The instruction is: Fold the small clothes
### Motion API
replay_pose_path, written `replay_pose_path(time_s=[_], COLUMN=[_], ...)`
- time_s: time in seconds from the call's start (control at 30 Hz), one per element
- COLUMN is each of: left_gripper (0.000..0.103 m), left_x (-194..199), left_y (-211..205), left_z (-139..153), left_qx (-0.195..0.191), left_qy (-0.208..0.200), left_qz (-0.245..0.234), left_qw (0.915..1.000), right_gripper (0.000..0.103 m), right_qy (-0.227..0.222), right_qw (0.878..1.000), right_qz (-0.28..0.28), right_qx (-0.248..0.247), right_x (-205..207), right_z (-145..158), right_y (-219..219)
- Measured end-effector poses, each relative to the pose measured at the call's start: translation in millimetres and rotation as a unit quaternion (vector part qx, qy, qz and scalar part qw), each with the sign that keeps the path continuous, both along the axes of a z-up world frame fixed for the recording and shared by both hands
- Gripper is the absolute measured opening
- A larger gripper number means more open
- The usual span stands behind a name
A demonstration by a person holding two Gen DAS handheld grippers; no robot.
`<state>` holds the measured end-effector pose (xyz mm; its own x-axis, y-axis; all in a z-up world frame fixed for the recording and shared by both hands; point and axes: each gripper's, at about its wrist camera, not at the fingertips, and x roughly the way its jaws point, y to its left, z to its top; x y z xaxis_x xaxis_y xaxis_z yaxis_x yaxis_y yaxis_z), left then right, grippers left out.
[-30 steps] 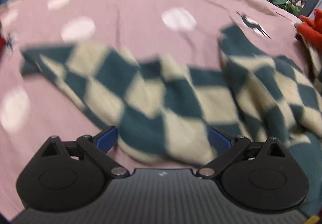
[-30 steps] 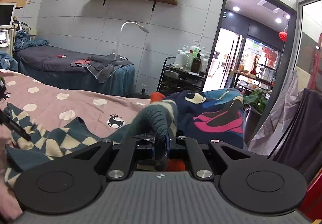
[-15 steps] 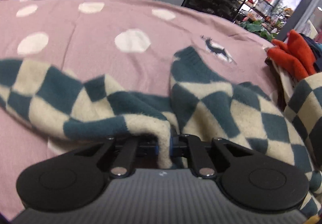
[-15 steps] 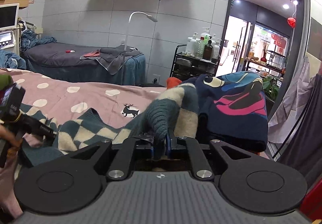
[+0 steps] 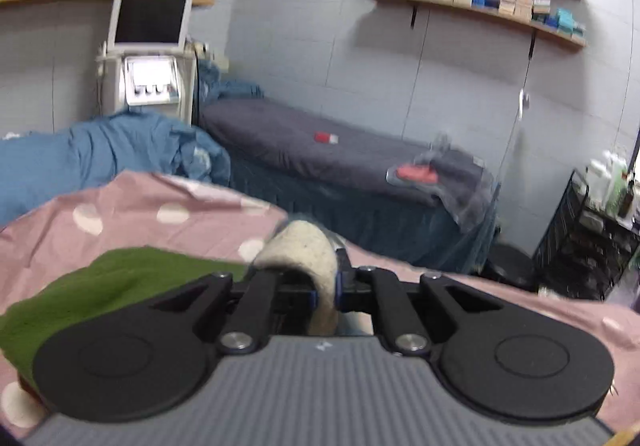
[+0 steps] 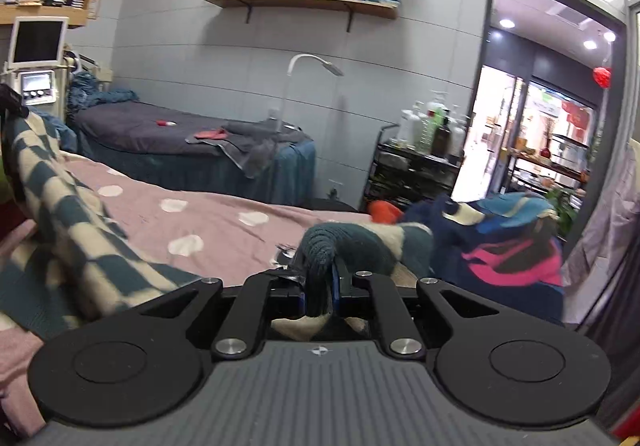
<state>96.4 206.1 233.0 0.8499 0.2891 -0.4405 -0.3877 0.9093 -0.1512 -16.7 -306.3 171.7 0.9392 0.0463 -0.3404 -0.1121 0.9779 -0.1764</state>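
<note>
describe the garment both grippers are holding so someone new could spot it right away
Start at the pink polka-dot bedspread. Draped across it, from the left edge to the right gripper, is the teal-and-cream checked knit sweater. Unlike the navy garment with pink and blue shapes beside it, it has a checked pattern throughout.

From the right claw [image 6: 320,288], the pink dotted bedspread [image 6: 224,221] lies bare toward 12 o'clock. At 9 o'clock the lifted checkered sweater [image 6: 60,213] hangs as a barrier. At 2 o'clock a navy and pink clothes heap [image 6: 508,246] blocks passage. A green garment [image 5: 132,278] lies at 10 o'clock of the left claw [image 5: 326,292].
</note>
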Motion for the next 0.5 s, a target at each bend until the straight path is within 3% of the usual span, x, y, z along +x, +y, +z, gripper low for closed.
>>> replay_pose_path(time_s=[0.07,0.1,0.13,0.2,0.27,0.3,0.33,0.37,0.4,0.43,0.5], left_gripper=[0.012,0.022,0.041,0.066,0.068,0.070,0.074,0.085,0.097,0.103,0.103], left_x=[1.7,2.8,2.5,-4.0,-0.7,1.6,3.5,7.6,11.7,15.7,29.6], left_y=[-2.6,-8.4,-13.6,-27.3,-50.5,-65.7,-78.7,-91.9,-104.4,-117.0,-138.3], left_z=[-8.8,-17.5,-26.4,-42.5,-57.4,-65.5,-69.6,-72.2,-74.7,-78.4,-87.6], left_qx=[0.023,0.030,0.033,0.028,0.026,0.032,0.041,0.051,0.062,0.076,0.101], left_qy=[0.045,0.071,0.088,0.108,0.125,0.138,0.151,0.160,0.164,0.163,0.168], left_qz=[-0.006,-0.011,-0.018,-0.045,-0.085,-0.106,-0.127,-0.147,-0.167,-0.189,-0.221], left_qw=[0.9987,0.9970,0.9954,0.9927,0.9881,0.9842,0.9794,0.9748,0.9703,0.9655,0.9553], right_gripper=[0.017,0.018,0.018,0.021,0.037,0.044,0.040,0.040,0.044,0.049,0.056], right_qy=[0.008,0.014,0.024,0.032,0.054,0.087,0.106,0.108,0.108,0.109,0.103], right_qw=[1.000,1.000,0.999,0.999,0.995,0.988,0.980,0.976,0.973,0.971,0.973], right_qz=[0.010,0.016,0.022,0.037,0.085,0.130,0.167,0.186,0.198,0.204,0.202], right_qx=[0.003,0.005,0.003,0.000,0.003,0.004,0.017,0.037,0.052,0.053,0.034], right_x=[7.4,10.8,13.7,12.8,7.6,6.3,3.2,-0.7,-3.3,-3.7,4.3], right_z=[-4.6,-7.2,-9.7,-12.5,-14.5,-17.0,-19.0,-19.4,-18.8,-18.5,-18.5], right_y=[7.8,11.7,16.2,23.7,31.6,36.4,39.0,39.7,41.2,44.6,52.3])
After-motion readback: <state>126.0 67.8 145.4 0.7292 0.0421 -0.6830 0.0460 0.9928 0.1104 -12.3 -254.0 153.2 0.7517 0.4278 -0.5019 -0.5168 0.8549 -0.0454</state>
